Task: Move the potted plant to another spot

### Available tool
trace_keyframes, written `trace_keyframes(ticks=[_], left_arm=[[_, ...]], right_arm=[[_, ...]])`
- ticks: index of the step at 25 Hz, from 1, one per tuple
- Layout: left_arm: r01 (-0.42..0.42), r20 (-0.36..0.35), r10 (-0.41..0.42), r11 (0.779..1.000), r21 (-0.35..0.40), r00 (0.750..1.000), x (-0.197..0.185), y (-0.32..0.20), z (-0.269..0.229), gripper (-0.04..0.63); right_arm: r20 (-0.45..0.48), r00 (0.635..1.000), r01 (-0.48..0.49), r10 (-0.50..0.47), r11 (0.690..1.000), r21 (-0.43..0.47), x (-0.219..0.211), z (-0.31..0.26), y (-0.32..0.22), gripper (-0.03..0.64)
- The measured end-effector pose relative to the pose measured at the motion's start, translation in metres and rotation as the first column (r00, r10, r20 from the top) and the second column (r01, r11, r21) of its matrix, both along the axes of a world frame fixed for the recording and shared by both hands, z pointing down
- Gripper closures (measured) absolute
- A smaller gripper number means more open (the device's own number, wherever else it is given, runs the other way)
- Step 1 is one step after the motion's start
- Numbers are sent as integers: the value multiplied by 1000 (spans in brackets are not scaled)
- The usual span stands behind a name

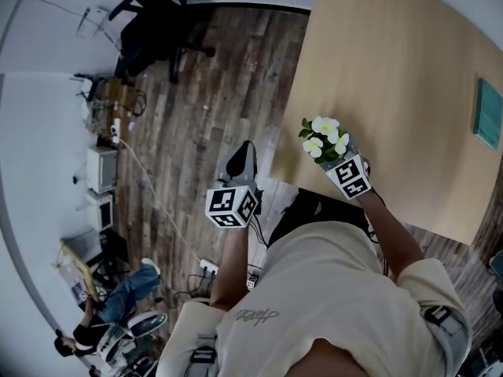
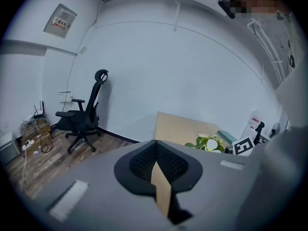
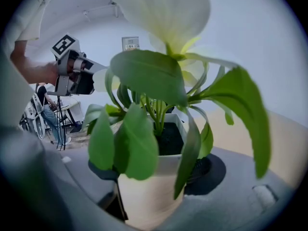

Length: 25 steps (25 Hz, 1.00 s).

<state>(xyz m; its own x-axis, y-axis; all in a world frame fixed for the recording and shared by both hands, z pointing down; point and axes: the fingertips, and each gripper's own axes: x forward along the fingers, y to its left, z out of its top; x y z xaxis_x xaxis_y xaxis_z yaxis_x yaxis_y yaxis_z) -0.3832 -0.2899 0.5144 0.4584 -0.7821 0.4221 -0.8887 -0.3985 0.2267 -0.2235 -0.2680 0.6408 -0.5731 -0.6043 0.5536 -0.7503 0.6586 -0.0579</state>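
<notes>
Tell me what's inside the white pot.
Dark soil, with green stems rising to leaves and a pale flower. Leaves cover part of the soil; the pot wall hides the rest.

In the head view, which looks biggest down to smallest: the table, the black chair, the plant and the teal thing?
1. the table, by far.
2. the black chair, though it stands farther off, on the floor.
3. the plant and the teal thing look about alike, and the teal thing is cut by the edge, so I won't rank them.
</notes>
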Motion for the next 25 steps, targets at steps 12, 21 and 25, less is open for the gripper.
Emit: trace_keyframes(ticks=[12, 21, 25], left_arm=[[92, 26, -90, 994, -59, 996, -31, 11, 12, 578], [103, 28, -101, 991, -86, 995, -29, 16, 28, 578], [89, 26, -87, 992, -90, 996, -28, 16, 30, 578]], right_arm=[[-17, 997, 79, -79, 996, -33, -25, 40, -35, 275], [-35, 997, 70, -71, 997, -27, -14, 63, -59, 275], [-58, 996, 59, -61, 998, -28, -13, 66, -60, 275]])
